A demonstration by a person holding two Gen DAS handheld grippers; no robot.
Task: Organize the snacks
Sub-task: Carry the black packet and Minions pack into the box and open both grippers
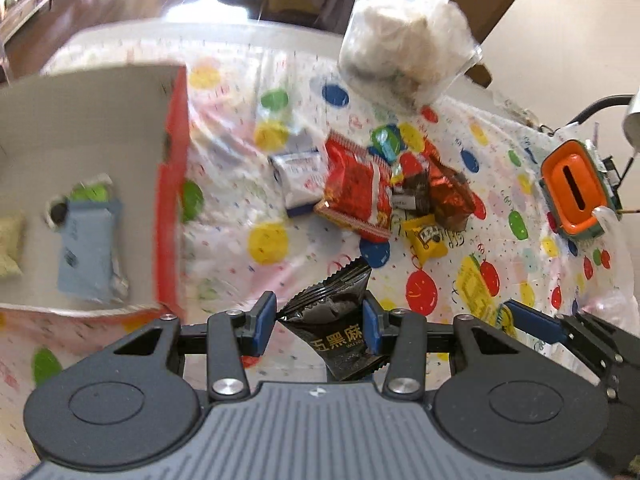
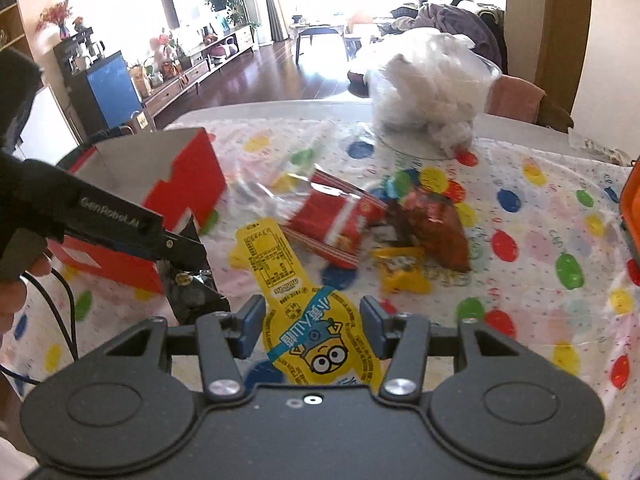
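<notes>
My left gripper clamped on black snack packet, jaws narrow, packet held just right of red box. My right gripper pinching yellow cartoon pouch, jaws partly closed, further right of box. Blue packet lying inside box. Snack pile on spotted tablecloth, right of box, beyond both grippers.

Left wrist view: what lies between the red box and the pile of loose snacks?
Only bare dotted tablecloth separates the red box from the white-and-blue packet at the pile's near edge, in the left wrist view.
</notes>
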